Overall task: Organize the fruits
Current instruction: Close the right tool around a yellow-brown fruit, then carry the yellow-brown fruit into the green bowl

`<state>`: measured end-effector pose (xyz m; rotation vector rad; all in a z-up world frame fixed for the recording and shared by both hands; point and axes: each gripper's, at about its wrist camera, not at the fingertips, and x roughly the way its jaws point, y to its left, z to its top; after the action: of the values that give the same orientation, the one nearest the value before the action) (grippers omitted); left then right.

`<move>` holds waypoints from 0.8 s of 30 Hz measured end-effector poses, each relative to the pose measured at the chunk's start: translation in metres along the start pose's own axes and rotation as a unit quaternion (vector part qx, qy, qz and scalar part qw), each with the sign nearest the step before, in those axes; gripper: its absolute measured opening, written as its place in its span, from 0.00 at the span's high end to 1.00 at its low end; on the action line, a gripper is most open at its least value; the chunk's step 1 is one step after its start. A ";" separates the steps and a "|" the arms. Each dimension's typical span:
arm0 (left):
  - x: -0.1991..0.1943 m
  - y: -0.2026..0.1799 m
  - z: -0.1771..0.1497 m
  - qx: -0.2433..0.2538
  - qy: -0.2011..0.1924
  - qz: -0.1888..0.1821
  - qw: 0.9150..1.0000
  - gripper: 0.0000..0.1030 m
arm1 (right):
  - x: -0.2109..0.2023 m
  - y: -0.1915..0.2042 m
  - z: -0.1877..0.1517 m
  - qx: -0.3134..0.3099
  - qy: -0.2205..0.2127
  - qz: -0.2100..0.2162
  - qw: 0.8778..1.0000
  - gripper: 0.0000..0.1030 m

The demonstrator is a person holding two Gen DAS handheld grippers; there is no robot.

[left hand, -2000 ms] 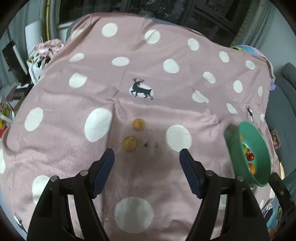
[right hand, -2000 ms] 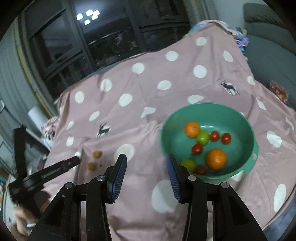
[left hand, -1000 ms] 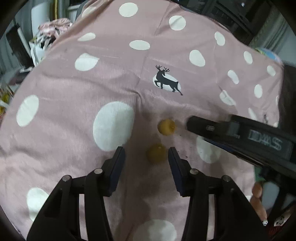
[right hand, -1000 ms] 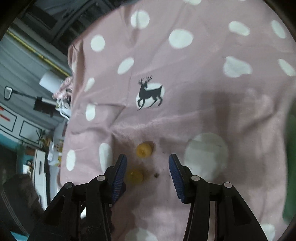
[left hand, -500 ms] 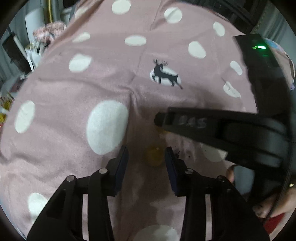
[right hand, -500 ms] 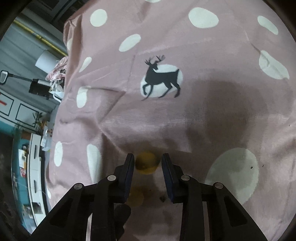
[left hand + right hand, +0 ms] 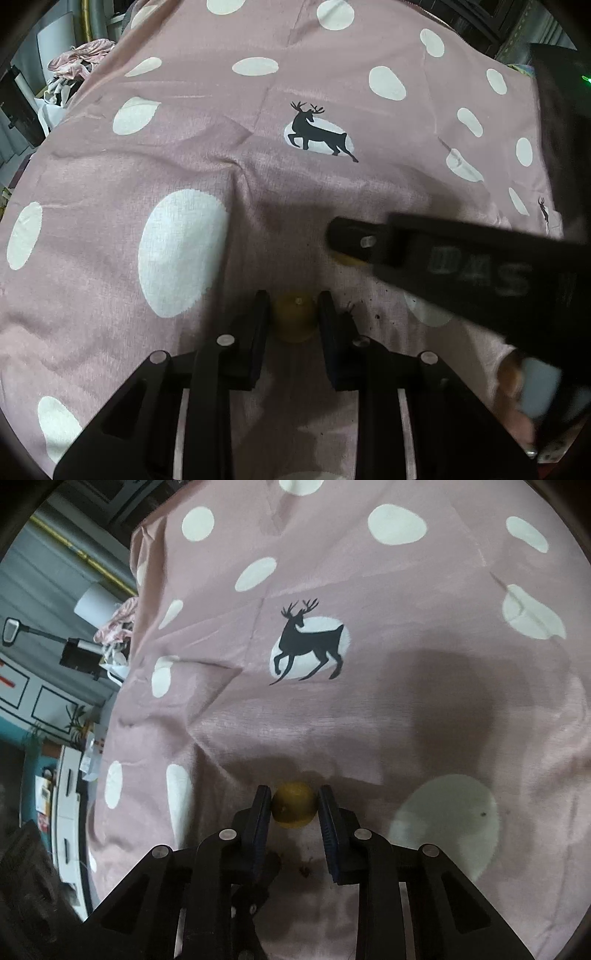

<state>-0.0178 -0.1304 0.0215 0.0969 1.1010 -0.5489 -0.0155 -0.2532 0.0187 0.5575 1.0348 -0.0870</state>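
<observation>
Both tongs had just been closing, and each one ended up clamped on its own little fruit. The left tongs [image 7: 294,314] had a small brownish-yellow fruit [image 7: 294,318] squeezed between the pads, sitting low on the pink polka-dot cloth [image 7: 110,258], well below the black deer print [image 7: 316,131] and slightly to its left. A big white dot [image 7: 181,251] was off to the left of that fruit, and a few dark crumbs [image 7: 369,312] lay on the cloth just to the right of the tongs.

The right tongs [image 7: 294,805] were pinching a rounder yellow fruit [image 7: 294,805], pads pressing on both sides, straight below the deer print [image 7: 306,646] in that view. The fruit looked like it was resting on the cloth [image 7: 406,590] or barely off it, I couldn't really tell which. A pale white dot [image 7: 443,823] sat to the right of it, under a big soft shadow.

In the left wrist view the right tongs [image 7: 343,240] cut across from the right edge as a dark bar with blurry lettering, and a sliver of the yellow fruit [image 7: 347,260] peeked out under its tip, up and to the right of the brownish one. So the two fruits were near each other but apart. Part of a hand [image 7: 513,373] showed at the lower right, blurred.

Off the far left edge of the cloth there was a heap of pinkish crumpled fabric [image 7: 81,59].
</observation>
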 end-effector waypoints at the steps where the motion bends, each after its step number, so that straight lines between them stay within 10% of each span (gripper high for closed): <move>1: -0.001 0.000 0.000 0.000 0.001 0.000 1.000 0.75 | -0.006 -0.002 0.000 0.003 -0.006 0.003 1.000 0.73; 24: -0.141 -0.147 -0.033 0.140 -0.150 -0.128 0.970 0.75 | -0.233 -0.103 -0.094 0.093 -0.260 -0.069 0.959 0.73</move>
<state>-0.1604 -0.1936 0.1562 0.1136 0.7394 -0.9184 -0.2445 -0.3405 0.1356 0.5908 0.5512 -0.4353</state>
